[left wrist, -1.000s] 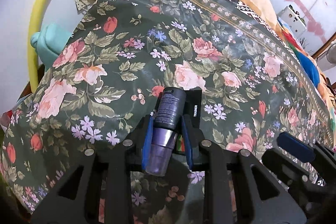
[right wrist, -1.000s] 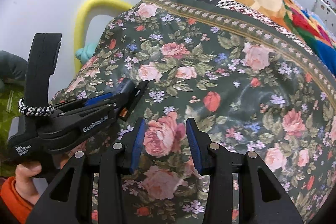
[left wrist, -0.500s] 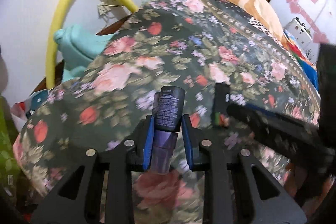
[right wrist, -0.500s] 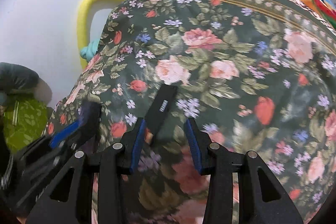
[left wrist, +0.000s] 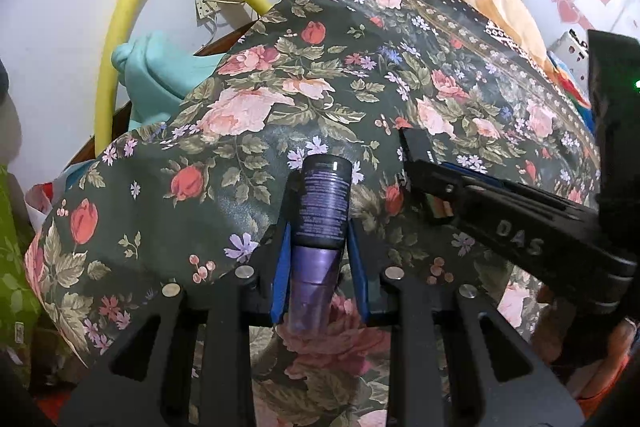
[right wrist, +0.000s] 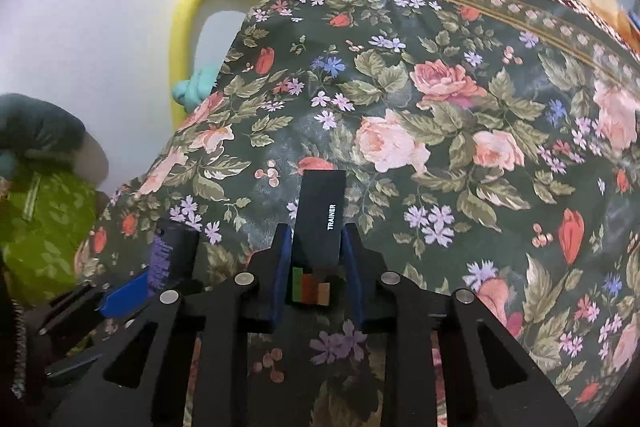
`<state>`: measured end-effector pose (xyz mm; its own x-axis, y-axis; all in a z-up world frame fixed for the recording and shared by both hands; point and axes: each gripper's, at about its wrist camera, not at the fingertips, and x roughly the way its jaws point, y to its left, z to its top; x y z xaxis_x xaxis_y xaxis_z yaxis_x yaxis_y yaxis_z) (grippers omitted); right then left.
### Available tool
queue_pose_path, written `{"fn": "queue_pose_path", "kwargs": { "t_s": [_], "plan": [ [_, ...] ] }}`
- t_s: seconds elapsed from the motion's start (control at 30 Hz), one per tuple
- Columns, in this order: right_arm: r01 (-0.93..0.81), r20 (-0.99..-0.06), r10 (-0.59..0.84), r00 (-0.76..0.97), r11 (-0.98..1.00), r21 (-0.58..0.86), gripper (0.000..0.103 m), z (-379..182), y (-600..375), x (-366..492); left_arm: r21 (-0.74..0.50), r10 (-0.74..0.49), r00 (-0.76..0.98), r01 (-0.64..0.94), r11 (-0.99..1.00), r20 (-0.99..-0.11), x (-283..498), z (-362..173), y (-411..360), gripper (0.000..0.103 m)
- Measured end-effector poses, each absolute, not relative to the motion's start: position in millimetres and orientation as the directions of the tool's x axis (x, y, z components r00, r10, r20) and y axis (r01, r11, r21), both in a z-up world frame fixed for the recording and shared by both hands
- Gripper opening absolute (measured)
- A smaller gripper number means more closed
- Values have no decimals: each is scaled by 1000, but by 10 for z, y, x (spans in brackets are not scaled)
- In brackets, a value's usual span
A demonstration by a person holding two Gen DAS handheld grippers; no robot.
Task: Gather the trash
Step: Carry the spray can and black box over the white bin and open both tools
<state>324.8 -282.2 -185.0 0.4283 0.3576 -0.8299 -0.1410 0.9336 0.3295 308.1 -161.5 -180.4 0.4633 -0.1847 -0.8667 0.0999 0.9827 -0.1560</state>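
The left gripper [left wrist: 320, 259] pinches a dark bottle [left wrist: 322, 215], its purple end toward the camera. The right gripper [right wrist: 316, 267], jaws just closing, clamps a black box [right wrist: 322, 219] marked TRAINER on the floral bedspread [right wrist: 440, 107]. The box's near end is half hidden.

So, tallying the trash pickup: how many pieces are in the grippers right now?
2: a purple-and-black plastic bottle clamped in the left gripper, and a flat black box in the right gripper. More may lie unseen.
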Motion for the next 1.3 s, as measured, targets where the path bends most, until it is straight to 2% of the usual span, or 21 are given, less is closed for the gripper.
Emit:
{"fn": "queue_pose_path", "kwargs": {
  "t_s": [0.13, 0.27, 0.67, 0.97, 1.3],
  "plan": [
    [-137, -818, 376, 436, 926, 353, 23, -1750, -2900, 3144, -140, -180, 470, 120, 983, -864, 3077, -1791, -1634, 25],
    [-142, -810, 368, 458, 929, 342, 23, -1582, -2942, 3021, -184, -218, 456, 119, 976, -863, 3036, -1739, -1609, 25],
    [-205, -776, 360, 518, 933, 295, 23, -1013, -2747, 2675, -193, -208, 518, 84, 978, -830, 2656, -1213, -1377, 25],
    [-304, -741, 392, 545, 916, 261, 23, -608, -2328, 2200, -184, -160, 565, 15, 983, -810, 2172, -896, -941, 25],
    [-406, -720, 458, 521, 875, 263, 23, -418, -1726, 1747, -189, -100, 588, -90, 978, -802, 1591, -792, -275, 25]
  ]
}}
